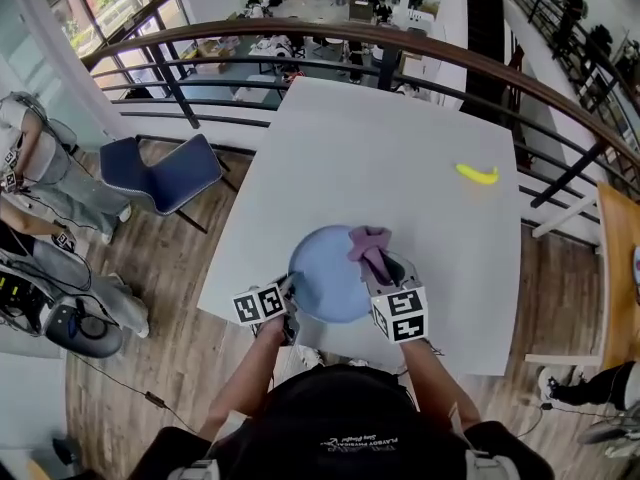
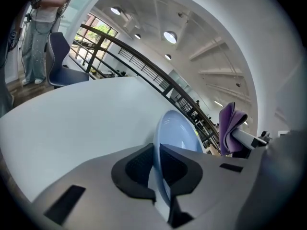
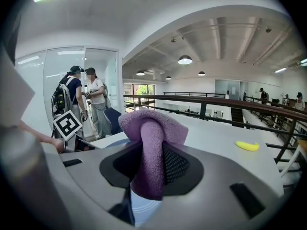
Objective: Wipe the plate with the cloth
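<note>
At the left, our left gripper has its fingers nearly together, pinching the near-left rim of the blue plate. The plate is by the near edge of the white tabletop. To its right, our right gripper has its fingers closed on the purple cloth, which bunches over the plate's right side. We cannot tell whether the cloth touches the plate. A banana lies far right.
</note>
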A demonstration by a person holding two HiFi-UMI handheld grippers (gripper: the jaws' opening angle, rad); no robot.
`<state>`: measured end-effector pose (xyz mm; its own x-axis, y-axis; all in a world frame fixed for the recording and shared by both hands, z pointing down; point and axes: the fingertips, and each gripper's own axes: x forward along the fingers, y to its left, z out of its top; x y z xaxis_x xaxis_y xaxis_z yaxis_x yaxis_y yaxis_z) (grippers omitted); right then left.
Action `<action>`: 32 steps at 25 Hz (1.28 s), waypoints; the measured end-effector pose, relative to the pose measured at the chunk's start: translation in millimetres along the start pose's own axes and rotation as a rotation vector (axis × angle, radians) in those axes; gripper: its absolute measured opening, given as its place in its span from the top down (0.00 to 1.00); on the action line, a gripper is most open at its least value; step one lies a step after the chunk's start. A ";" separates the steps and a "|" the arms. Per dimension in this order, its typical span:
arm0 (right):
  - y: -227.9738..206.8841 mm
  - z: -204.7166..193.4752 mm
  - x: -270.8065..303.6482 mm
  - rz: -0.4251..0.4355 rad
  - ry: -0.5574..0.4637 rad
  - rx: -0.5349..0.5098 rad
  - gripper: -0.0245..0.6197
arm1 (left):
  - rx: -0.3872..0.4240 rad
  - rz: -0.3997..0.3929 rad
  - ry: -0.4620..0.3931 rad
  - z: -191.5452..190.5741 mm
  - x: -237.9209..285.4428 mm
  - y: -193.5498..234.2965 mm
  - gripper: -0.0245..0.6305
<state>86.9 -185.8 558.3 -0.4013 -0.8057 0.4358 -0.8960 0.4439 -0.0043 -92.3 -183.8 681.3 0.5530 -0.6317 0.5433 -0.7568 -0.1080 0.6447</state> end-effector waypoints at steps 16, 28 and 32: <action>-3.6 -25.3 8.0 -0.005 0.062 0.034 0.78 | -0.041 0.080 0.108 -28.6 38.9 36.1 0.91; -3.3 -23.7 7.1 0.007 0.062 0.030 0.78 | 0.034 0.224 0.132 -35.4 42.8 42.4 0.92; -4.3 -26.2 8.6 0.008 0.059 0.022 0.78 | 0.057 0.257 0.120 -36.8 44.1 49.4 0.89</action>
<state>92.3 -184.4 585.7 -0.3967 -0.7774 0.4881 -0.8973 0.4406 -0.0274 -92.5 -188.8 756.9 0.3750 -0.5488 0.7471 -0.8940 -0.0010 0.4480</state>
